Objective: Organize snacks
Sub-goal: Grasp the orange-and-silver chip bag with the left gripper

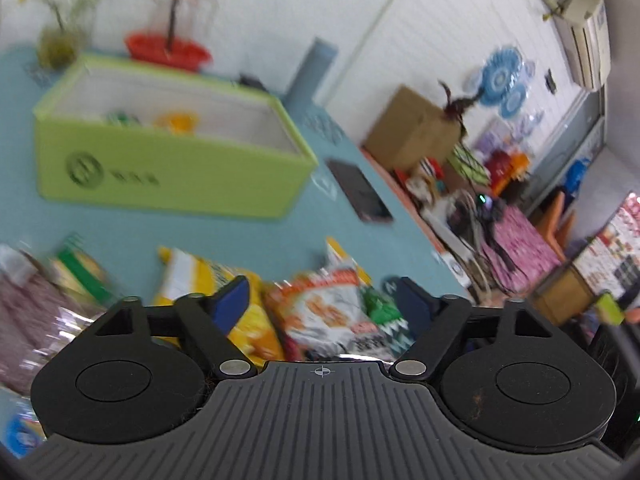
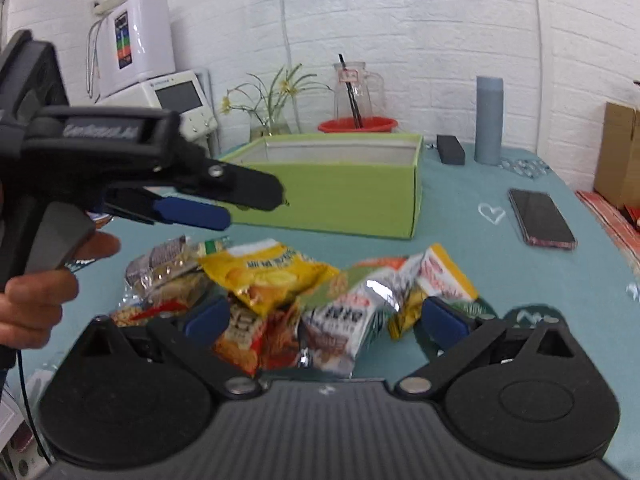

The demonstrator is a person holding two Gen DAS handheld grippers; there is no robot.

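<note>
Both claws hang released over the snack packets (image 2: pixel 280 292) heaped on the tabletop (image 2: pixel 500 280); your right claw (image 2: pixel 324 320) straddles them, nearer than the left claw (image 1: pixel 324 300). Green box (image 2: pixel 340 188) sits just beyond.

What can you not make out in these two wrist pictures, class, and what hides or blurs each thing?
- Green box contents: right wrist view, near wall hides them; left wrist view, two blurred shapes.
- Snack packets: left wrist view, motion blur makes print unreadable.
- Pile's near edge: right wrist view, the gripper's body covers it.
</note>
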